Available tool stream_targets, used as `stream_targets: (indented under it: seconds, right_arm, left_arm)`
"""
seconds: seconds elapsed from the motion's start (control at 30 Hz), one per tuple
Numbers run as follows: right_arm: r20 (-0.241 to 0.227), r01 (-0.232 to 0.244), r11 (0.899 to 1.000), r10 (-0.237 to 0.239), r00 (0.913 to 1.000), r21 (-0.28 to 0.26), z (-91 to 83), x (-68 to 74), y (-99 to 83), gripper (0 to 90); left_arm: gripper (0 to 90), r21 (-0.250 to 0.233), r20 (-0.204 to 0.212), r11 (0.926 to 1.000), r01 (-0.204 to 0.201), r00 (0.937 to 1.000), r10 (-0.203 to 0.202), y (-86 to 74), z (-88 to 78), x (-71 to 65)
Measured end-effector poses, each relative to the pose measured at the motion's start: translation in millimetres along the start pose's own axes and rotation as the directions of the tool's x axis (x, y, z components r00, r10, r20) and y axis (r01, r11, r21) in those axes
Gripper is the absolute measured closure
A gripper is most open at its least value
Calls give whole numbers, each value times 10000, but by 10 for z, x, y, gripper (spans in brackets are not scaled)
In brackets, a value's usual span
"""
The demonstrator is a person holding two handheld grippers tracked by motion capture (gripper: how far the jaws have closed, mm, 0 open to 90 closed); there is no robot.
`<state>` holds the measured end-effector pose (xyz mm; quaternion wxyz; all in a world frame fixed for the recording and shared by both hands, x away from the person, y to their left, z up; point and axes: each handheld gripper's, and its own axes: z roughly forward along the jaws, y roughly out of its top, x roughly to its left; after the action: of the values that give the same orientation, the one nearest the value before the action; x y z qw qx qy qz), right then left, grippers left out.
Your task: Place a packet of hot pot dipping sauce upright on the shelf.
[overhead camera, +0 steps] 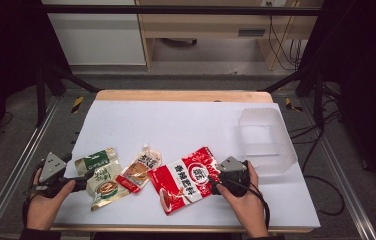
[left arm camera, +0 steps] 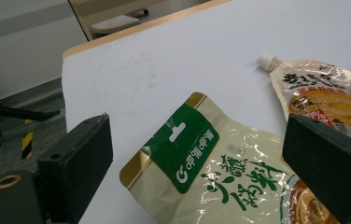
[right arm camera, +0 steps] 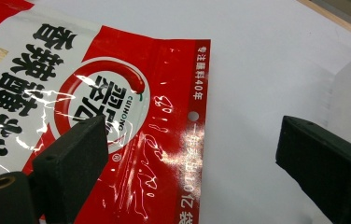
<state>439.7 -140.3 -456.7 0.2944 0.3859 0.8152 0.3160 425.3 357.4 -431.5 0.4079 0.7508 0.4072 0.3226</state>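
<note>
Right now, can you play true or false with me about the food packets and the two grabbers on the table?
1. The red packet lies flat by the right gripper. True.
2. The right gripper is squeezing the red packet. False: its jaws stand open, and one jaw is over the packet's edge without pinching it.
3. The green and beige packet is in front of the left gripper. True.
4. The clear plastic box has packets inside it. False: it looks empty, and all three packets lie on the white table.
5. The small spouted pouch lies between the other two packets. True.
</note>
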Motion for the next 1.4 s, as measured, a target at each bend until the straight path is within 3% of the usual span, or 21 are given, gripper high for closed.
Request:
stream_targets:
  seconds: [0.43,0.67,0.73,0.83,1.03,1.13,1.23,1.4]
  right_arm:
    - [111,11,10000,-12,9999,74,15,-17,-10,92]
    - [229,-60,9999,58,9997,104,30,-28,-19,88]
    - [200,15,9999,-18,9998,156,44,-26,-20,88]
    - [216,-20,9999,16,9998,165,46,-28,-26,88]
    - [109,-77,10000,77,9999,-16,-21,-8,-33,75]
    - [-196,-219,9998,218,9996,-41,-46,2,-37,65]
    - [-449,-79,9998,71,9990,-167,-85,21,-49,63]
    - [-487,-2,10000,-3,9988,-88,-124,72,-87,74]
  left_arm:
    - [93,101,-197,9994,320,9993,-318,-52,29,172]
    - [94,683,-178,9975,204,9997,-193,-120,107,283]
    - [92,804,94,9962,333,9994,-341,-139,135,299]
    - [91,1052,80,9944,97,9999,-106,-154,162,301]
    - [78,1386,146,9901,238,9996,-260,-207,188,328]
    - [78,1409,218,9894,348,9990,-382,-226,184,343]
    - [72,1616,355,9852,564,9974,-629,-256,217,341]
    - [72,1952,542,9796,483,9967,-600,-271,270,314]
